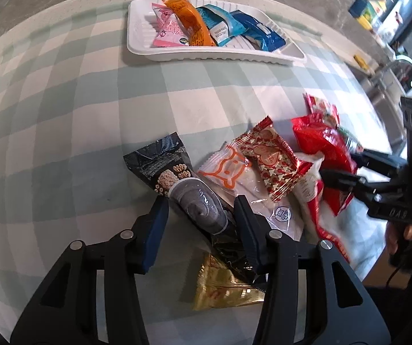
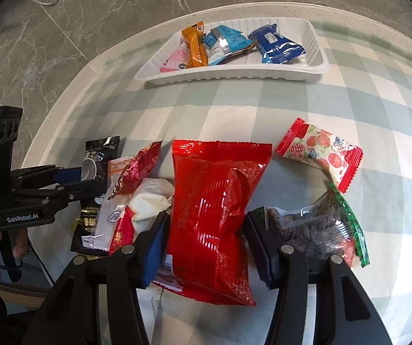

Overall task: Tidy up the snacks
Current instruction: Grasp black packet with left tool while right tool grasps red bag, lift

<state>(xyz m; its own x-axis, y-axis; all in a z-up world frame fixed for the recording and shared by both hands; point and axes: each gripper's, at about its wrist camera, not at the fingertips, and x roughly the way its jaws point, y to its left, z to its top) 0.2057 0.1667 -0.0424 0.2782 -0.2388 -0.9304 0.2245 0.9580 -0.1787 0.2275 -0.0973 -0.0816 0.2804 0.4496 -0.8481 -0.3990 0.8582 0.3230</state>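
A white tray [image 1: 214, 53] at the far side of the table holds several snack packets; it also shows in the right wrist view [image 2: 234, 72]. A pile of packets lies near me. My left gripper [image 1: 201, 207] is open, its jaws on either side of a black packet [image 1: 177, 178]. My right gripper [image 2: 206, 224] is open around a big red packet [image 2: 214, 210], and it also shows in the left wrist view [image 1: 341, 166]. A red-and-white strawberry packet [image 2: 321, 152] and a clear green-edged packet of dark snacks [image 2: 315, 224] lie to the right.
The table has a green-and-white checked cloth [image 1: 62, 115]. A heart-patterned packet [image 1: 272, 158], a white packet with an orange cat [image 1: 229, 169] and a gold packet [image 1: 223, 284] lie in the pile. A grey marble floor [image 2: 119, 8] lies beyond the table edge.
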